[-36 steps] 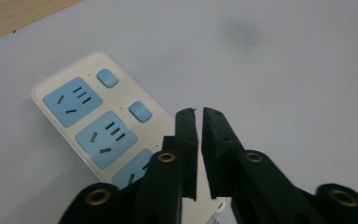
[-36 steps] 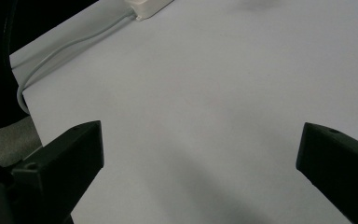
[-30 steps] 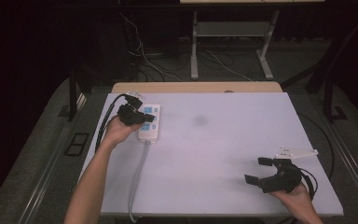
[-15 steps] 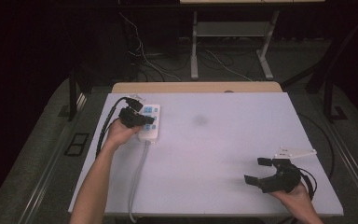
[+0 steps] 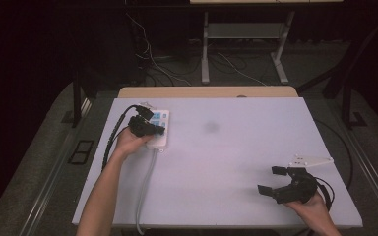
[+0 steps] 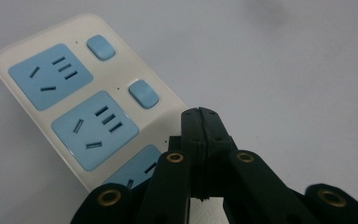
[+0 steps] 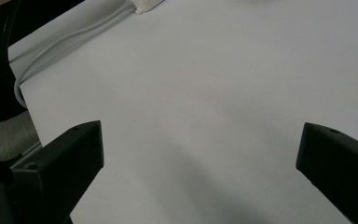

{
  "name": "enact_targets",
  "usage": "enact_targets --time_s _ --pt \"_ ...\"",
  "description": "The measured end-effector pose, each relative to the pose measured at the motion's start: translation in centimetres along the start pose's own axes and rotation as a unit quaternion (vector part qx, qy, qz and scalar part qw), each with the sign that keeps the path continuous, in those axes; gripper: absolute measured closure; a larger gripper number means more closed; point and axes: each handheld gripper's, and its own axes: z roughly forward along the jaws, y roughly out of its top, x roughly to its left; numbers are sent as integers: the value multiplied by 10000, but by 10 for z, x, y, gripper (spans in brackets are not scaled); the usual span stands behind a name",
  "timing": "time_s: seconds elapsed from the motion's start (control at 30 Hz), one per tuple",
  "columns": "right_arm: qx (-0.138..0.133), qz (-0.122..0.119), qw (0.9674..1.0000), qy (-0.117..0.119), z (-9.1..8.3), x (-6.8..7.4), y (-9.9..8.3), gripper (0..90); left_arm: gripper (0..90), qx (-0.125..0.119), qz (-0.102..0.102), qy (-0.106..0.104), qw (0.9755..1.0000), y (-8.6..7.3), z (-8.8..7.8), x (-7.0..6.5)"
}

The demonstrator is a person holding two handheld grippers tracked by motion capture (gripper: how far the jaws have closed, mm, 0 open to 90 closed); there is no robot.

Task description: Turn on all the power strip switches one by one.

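A white power strip [image 5: 159, 125] with blue sockets lies at the table's far left. Its grey-white cord [image 5: 146, 184] runs toward the front edge. My left gripper [image 5: 153, 130] hovers over the strip, shut, with nothing between its jaws. In the left gripper view the closed gripper [image 6: 199, 112] sits over the strip's [image 6: 51, 116] right edge, just below a blue switch [image 6: 143, 94]. My right gripper [image 5: 271, 180] rests near the front right of the table, open and holding nothing. In the right gripper view the gripper [image 7: 200, 154] spans bare table, with the cord [image 7: 74, 35] far off.
The white table [image 5: 236, 147] stretches wide between the two hands. A black cable [image 5: 114, 135] loops off the left edge by the left wrist. Beyond the far edge are a metal stand [image 5: 241, 44] and loose wires on a dark floor.
The left gripper has slid slightly toward the near end of the power strip, still shut. The right gripper has kept still.
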Motion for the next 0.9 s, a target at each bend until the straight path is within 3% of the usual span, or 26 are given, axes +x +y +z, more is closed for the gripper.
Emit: enact_targets --time_s 0.17,0.33,0.5,0.63,0.77,0.9 --pt "-27 15 10000 4 -1 0 0 5 890 -10 -19 35 10000 -1 0 0" --pt "-30 7 10000 1 -2 0 0 5 892 -46 -188 -68 9998 -4 0 4" --pt "-44 11 10000 1 -2 0 0 5 894 -18 -105 -89 9999 -4 0 4" --pt "-33 3 10000 -1 -2 0 0 5 895 -35 -244 -169 9996 -5 0 7" --pt "-40 -22 10000 -16 -3 0 0 5 896 42 -132 -105 9998 -4 1 5" --pt "-72 -21 10000 -47 -6 -2 0 5 899 75 -176 -87 9998 -3 2 4"
